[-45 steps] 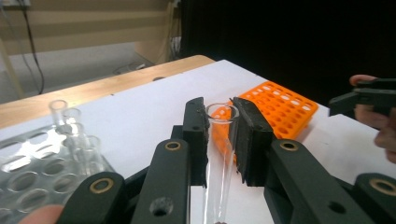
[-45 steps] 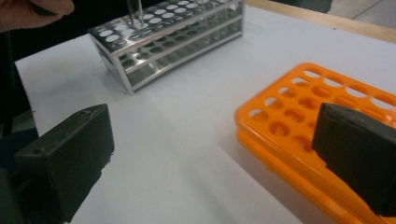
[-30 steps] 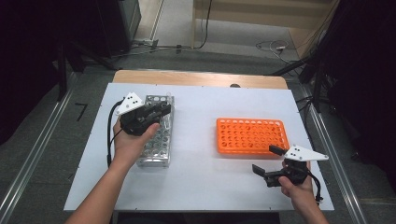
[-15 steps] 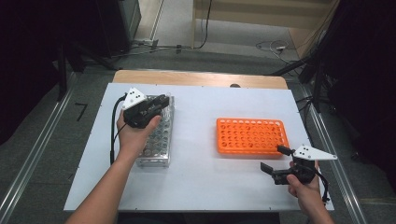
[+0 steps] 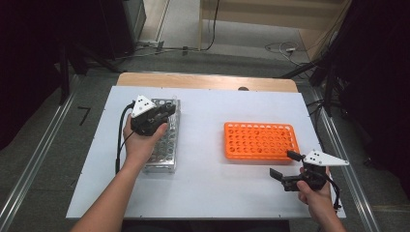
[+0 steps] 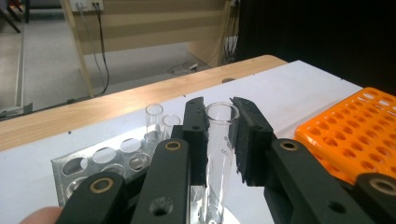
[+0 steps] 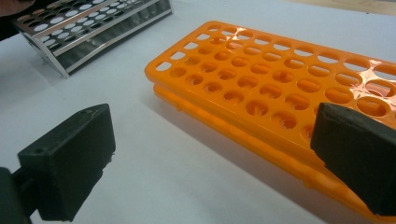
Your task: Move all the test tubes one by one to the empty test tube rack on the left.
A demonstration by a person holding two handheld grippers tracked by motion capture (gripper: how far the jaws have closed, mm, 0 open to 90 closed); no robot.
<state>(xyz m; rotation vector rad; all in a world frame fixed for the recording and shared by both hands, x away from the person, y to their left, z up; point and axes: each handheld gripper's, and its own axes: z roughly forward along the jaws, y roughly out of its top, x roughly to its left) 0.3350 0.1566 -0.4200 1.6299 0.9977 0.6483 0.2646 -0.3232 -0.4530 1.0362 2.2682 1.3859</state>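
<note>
My left gripper hovers over the far end of a metal tube rack at the table's left. In the left gripper view its jaws are shut on an upright clear glass test tube. The tube's lower end reaches down to the rack, partly hidden by the jaws. Two more glass tubes stand in the rack's far holes. My right gripper is open near the front right corner of an orange tube rack, with nothing between its pads.
The orange rack has several empty holes and lies flat on the white table top. A wooden strip runs along the table's far edge. Cables lie on the floor beyond it.
The left gripper has sunk a little over the metal rack, its jaws still shut on the tube. The right gripper has hardly moved.
</note>
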